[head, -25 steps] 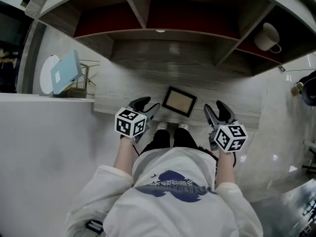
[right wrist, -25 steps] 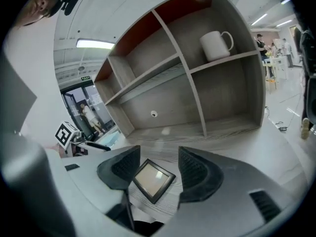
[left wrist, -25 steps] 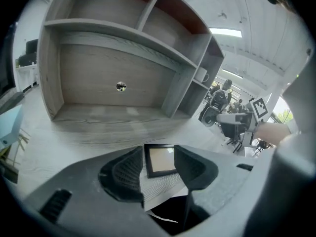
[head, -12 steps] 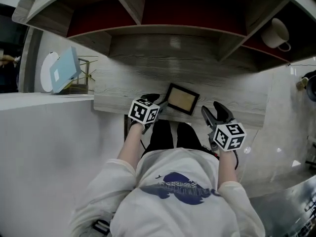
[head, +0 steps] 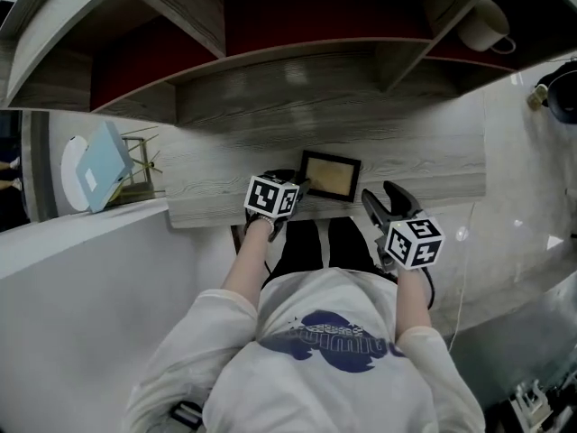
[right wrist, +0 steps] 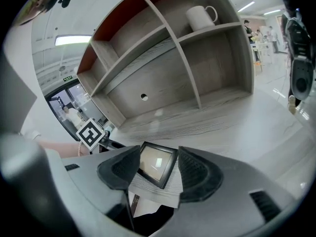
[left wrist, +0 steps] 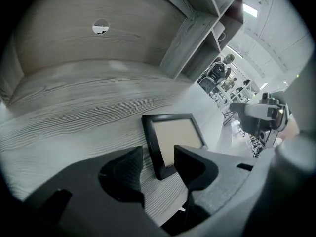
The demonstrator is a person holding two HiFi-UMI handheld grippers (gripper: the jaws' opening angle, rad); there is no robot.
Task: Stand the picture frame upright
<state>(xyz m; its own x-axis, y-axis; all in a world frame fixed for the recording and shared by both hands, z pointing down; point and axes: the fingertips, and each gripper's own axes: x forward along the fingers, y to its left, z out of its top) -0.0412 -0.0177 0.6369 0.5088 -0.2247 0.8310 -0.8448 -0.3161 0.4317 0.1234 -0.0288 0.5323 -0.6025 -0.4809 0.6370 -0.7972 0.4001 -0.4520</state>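
Picture frame [head: 330, 176] now lies beside left hand-held gripper [head: 296, 187].

Likely an office: a pale grey wood-grain tabletop [head: 216, 165] beneath an open cubby shelf unit [right wrist: 168, 43], a white ceramic mug [right wrist: 200, 17] on one shelf, and a long ceiling strip light [right wrist: 73, 40].

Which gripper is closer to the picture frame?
Left. The left gripper is open at the near left corner of the picture frame; the right gripper sits open off to its right, apart.
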